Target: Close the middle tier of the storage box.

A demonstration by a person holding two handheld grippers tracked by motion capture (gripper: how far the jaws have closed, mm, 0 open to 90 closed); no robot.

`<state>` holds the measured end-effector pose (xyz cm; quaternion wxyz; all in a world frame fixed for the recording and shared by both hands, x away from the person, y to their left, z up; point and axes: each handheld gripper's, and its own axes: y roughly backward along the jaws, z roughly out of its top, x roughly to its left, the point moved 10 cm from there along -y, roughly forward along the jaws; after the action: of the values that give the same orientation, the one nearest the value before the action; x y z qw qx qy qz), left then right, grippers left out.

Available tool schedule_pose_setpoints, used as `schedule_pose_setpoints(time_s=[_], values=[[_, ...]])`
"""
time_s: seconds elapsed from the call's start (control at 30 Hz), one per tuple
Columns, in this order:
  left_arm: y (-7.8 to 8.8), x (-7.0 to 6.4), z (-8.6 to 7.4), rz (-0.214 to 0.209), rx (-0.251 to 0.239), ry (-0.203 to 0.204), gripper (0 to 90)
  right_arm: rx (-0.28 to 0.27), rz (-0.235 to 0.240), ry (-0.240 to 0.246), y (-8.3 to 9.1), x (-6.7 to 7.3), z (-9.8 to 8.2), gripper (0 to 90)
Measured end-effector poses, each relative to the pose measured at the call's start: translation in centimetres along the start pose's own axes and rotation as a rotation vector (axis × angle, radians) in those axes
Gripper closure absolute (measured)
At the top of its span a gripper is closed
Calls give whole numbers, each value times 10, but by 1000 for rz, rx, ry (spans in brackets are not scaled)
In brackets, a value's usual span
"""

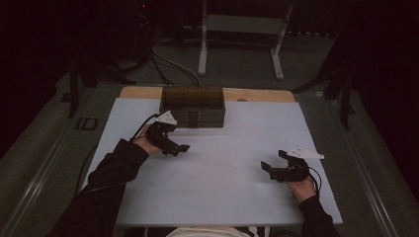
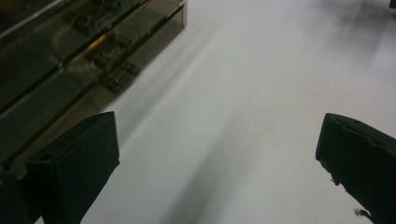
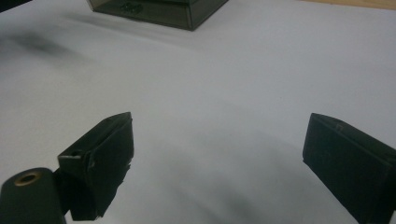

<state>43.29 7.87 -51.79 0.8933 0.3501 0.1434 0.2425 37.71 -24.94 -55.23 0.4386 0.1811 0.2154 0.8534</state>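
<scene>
A dark smoked-plastic drawer box stands at the back middle of the white table, its drawers closed. My left gripper hovers just in front of the box's left corner, open, nothing between its jaws. In the left gripper view the box lies at the upper left with small dark drawer handles facing me. My right gripper is open over the table's right front part, far from the box. The right gripper view has the box at the top edge.
A strip of wooden board shows behind the white sheet. Beyond the table are a grey metal stand, cables on the floor and dark frame legs at both sides. The person's black sleeves come in from below.
</scene>
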Motion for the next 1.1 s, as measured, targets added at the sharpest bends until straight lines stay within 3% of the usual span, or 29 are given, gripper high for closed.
schedule_pose_setpoints(time_s=[0.57, 0.8, 1.1], values=[[35, 9, -42, 64, -3, 31, 10, 3, 0, 3, -1, 2, 0, 84], [46, 12, -61, 85, -15, 69, 10, 1, 4, 3, -1, 2, 0, 84], [57, 16, -87, 148, -32, 113, 10, 5, 8, 5, -2, 4, 0, 84]])
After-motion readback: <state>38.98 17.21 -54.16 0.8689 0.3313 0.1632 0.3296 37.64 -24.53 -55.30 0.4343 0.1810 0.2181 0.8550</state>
